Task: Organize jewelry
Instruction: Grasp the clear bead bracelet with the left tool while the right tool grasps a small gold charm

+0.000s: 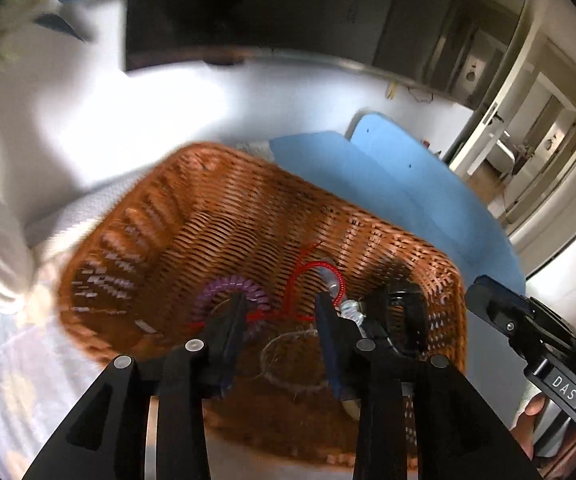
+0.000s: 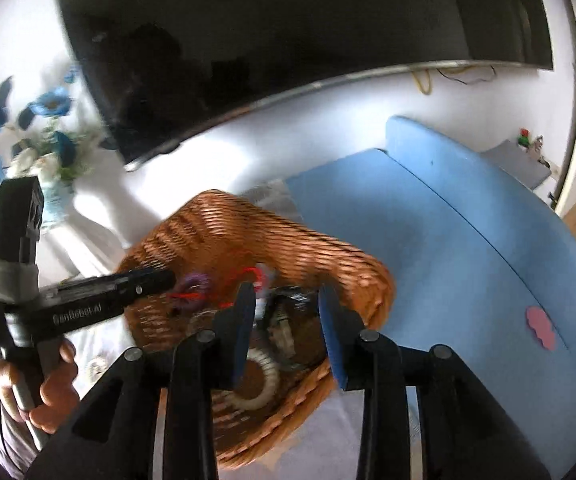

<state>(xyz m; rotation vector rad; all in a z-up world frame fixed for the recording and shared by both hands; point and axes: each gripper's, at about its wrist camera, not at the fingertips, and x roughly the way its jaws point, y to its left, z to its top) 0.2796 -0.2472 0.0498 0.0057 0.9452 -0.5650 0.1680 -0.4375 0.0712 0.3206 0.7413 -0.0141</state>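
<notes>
1. Hovering over the wicker basket (image 1: 223, 216), the left gripper (image 1: 281, 308) has its jaws partly apart with nothing pinched; the purple coil band (image 1: 227, 288) and the red cord (image 1: 308, 280) lie just beyond its tips at 12 o'clock.
2. Partly parted too, the right gripper (image 2: 288, 300) grips nothing above the same basket (image 2: 288, 240); a white ring (image 2: 265, 380) lies below at 6 o'clock.
3. Readable writing: "DAS" on the right tool, at 4 o'clock in the left view; the lettering on the left tool is too blurred.
4. Counted: two grippers, one basket, one purple coil, one red cord, one white ring, one blue chair (image 2: 468, 240) at 2 o'clock.
</notes>
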